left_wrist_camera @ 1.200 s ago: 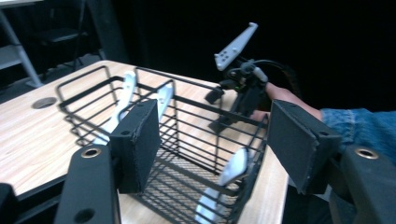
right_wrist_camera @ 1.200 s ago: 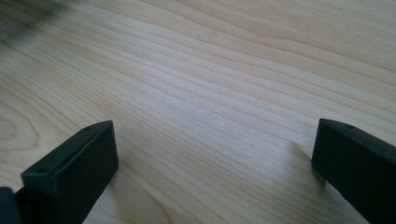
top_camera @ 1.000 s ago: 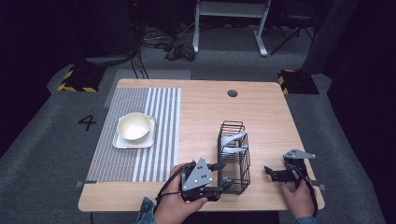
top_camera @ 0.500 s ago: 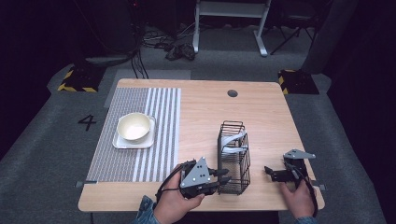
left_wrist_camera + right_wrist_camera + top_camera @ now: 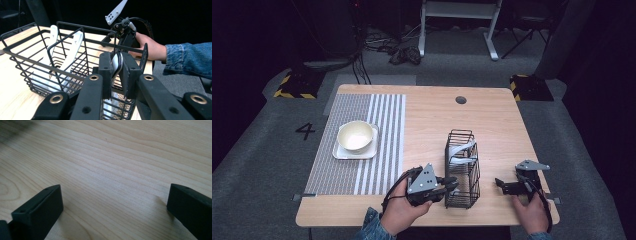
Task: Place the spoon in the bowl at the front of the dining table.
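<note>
While my left gripper [image 5: 117, 72] clamps one white utensil [image 5: 116, 65] at basket [image 5: 463, 172], two more inside; right gripper [image 5: 501, 184] released; one bowl [image 5: 355, 135].

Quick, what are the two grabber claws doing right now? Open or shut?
Left gripper: shut on a white utensil at the black wire basket.
Right gripper: open, holding nothing, above the wooden table.
</note>
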The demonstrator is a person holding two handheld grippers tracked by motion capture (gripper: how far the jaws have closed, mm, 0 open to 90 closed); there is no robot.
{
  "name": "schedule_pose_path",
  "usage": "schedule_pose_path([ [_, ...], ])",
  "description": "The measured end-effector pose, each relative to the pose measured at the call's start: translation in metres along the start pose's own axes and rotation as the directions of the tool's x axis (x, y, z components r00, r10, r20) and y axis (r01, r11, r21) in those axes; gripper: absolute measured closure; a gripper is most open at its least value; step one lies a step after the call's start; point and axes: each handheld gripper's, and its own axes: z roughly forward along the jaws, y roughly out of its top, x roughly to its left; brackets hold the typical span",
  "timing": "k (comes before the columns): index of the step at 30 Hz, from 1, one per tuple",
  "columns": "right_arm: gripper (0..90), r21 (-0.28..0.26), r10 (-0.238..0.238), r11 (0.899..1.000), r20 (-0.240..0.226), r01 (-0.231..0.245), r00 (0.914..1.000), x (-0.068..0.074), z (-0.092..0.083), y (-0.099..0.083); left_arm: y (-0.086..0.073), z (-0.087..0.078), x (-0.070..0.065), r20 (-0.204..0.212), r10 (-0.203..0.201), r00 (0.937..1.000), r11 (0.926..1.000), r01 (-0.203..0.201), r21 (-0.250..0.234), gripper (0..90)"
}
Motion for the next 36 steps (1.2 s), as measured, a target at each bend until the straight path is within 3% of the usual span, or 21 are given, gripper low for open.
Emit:
schedule_pose_path([
  [8,0.4,0.000,0.000,1.000,0.000,0.000,1.0000,0.000,0.000,0.000,-0.002,0.002,0.003,-0.001,-0.019,0.9998,0.9998,0.019,-0.006,80.6],
  [14,0.4,0.000,0.000,1.000,0.001,0.000,1.0000,0.000,0.000,0.000,-0.001,0.003,0.005,-0.053,0.001,0.9986,1.0000,-0.001,-0.005,83.7],
  [19,0.4,0.000,0.000,1.000,0.001,0.000,1.0000,0.000,0.000,0.000,0.001,0.005,0.008,-0.070,0.002,0.9975,1.0000,-0.002,0.000,84.8],
  [26,0.4,0.000,0.000,1.000,0.001,0.000,1.0000,0.000,0.000,0.000,0.005,0.007,0.008,-0.072,0.007,0.9974,0.9999,-0.007,-0.007,84.8],
  [36,0.4,0.000,0.000,1.000,0.001,0.000,1.0000,0.000,0.000,0.000,0.025,0.001,0.007,-0.057,0.020,0.9981,0.9986,-0.023,-0.048,84.8],
])
